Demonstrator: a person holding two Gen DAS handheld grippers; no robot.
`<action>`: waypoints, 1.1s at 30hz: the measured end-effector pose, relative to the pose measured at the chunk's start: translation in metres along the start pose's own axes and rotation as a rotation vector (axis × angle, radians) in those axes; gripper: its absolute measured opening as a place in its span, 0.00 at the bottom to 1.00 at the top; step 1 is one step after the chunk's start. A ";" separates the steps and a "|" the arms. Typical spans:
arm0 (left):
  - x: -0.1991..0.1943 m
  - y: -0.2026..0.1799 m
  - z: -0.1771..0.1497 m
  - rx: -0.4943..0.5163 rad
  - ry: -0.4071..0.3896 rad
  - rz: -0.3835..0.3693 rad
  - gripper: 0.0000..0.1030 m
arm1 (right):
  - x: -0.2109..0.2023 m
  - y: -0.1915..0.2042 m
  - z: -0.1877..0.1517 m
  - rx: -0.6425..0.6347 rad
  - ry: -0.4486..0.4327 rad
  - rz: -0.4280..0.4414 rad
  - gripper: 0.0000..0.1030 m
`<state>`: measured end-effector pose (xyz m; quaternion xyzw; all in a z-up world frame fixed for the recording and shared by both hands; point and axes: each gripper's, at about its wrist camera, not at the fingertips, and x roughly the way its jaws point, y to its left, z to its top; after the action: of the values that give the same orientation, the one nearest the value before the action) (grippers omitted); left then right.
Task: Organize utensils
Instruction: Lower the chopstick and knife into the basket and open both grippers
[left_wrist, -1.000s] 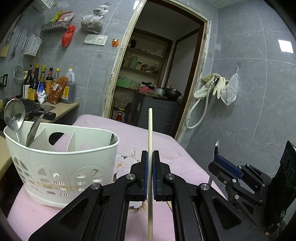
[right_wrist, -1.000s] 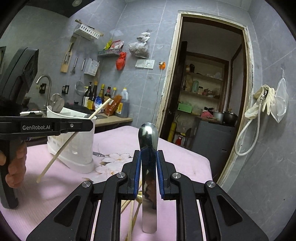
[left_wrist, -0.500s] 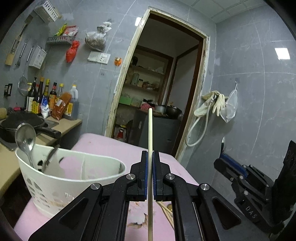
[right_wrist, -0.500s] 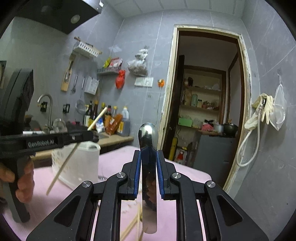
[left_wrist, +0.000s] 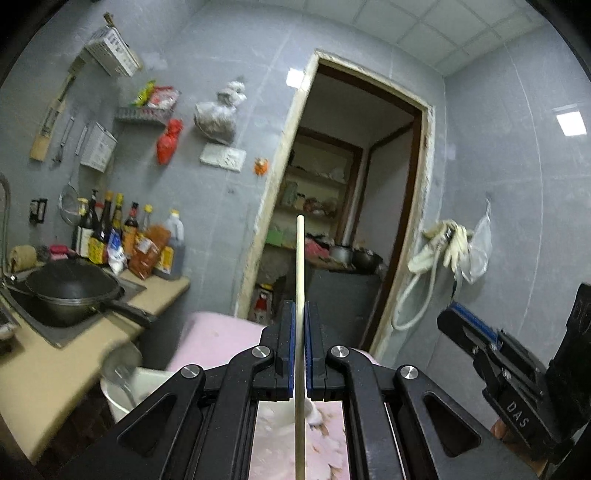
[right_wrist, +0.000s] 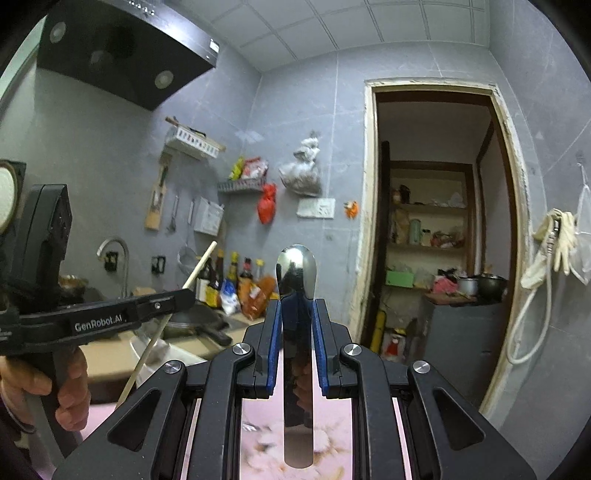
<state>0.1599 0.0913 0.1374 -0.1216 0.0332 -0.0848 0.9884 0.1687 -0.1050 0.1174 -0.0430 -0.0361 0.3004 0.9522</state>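
Between the blue pads of the left tool (left_wrist: 300, 345), in the left wrist view, a wooden chopstick (left_wrist: 300, 280) is sitting clamped, its tip standing upright against the far doorway. Low at near left, the white utensil basket (left_wrist: 123, 384) is showing only as a blur, probably with a spoon in it, on the pink cloth (left_wrist: 218, 338) of the tabletop. The right tool (left_wrist: 491, 354) is hovering at far right.

In the right wrist view, the right tool (right_wrist: 297, 345) is gripping a steel spoon (right_wrist: 296, 291) by its handle, bowl up. At left a hand (right_wrist: 55, 384) is holding the left tool (right_wrist: 177, 301) with the chopstick (right_wrist: 166, 325) slanting.

To seat each piece well, both should be brought over the basket and tipped downward, staying apart so the utensils are not crossing, and released into matching compartments.
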 end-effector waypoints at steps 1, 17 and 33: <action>-0.002 0.005 0.007 -0.002 -0.013 0.010 0.02 | 0.003 0.001 0.003 0.005 -0.005 0.008 0.14; 0.004 0.123 0.033 -0.200 -0.162 0.182 0.02 | 0.075 0.026 0.012 0.183 -0.042 0.155 0.14; 0.026 0.118 -0.008 -0.128 -0.232 0.273 0.02 | 0.117 0.026 -0.036 0.233 0.069 0.147 0.14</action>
<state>0.2035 0.1976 0.0998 -0.1874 -0.0594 0.0671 0.9782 0.2526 -0.0189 0.0835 0.0549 0.0349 0.3697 0.9269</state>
